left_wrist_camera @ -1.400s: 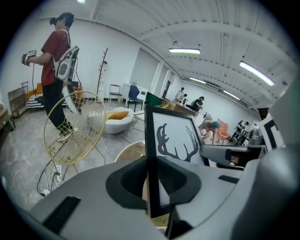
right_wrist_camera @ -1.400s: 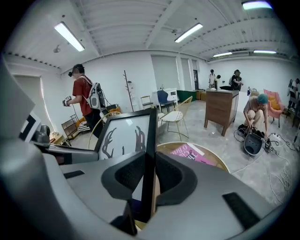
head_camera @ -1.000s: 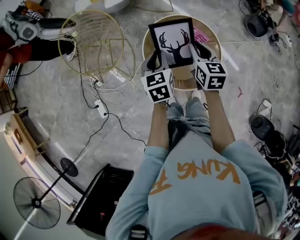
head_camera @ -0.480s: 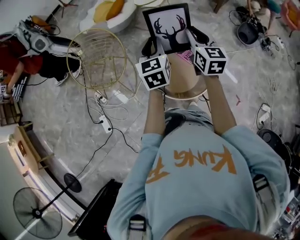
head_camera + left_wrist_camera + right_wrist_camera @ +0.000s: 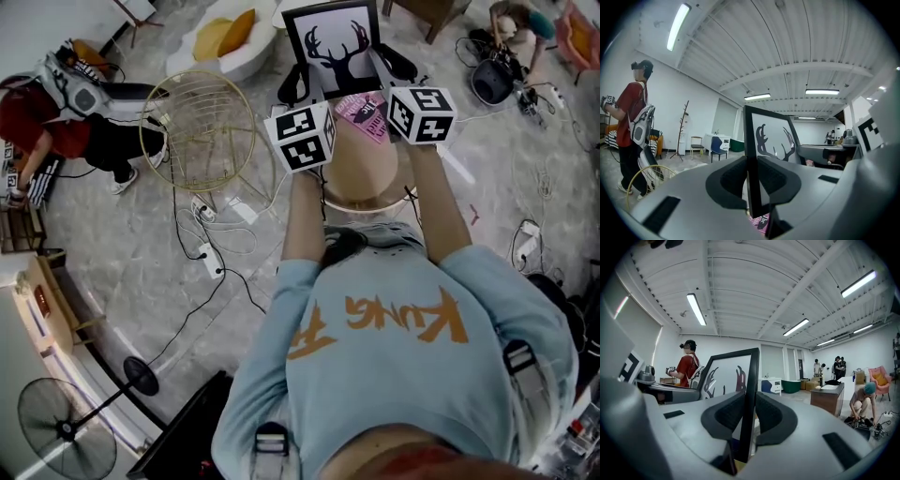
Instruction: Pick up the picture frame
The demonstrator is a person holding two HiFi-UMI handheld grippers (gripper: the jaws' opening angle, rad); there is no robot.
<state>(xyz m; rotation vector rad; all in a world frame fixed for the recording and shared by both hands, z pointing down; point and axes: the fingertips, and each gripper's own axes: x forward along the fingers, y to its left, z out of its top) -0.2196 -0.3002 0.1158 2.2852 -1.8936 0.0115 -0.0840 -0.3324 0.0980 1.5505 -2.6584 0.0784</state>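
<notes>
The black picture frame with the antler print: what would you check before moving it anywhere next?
1. Left gripper shut on the left edge of the black picture frame with an antler print: ok.
2. Right gripper shut on its right edge: ok.
3. Frame upright between both grippers: ok.
4. Frame off the round wooden table: ok, it looks lifted.
5. Pink printed card on the table free of the frame: cannot tell.
6. Gold wire basket on the floor apart from the frame: ok.
</notes>
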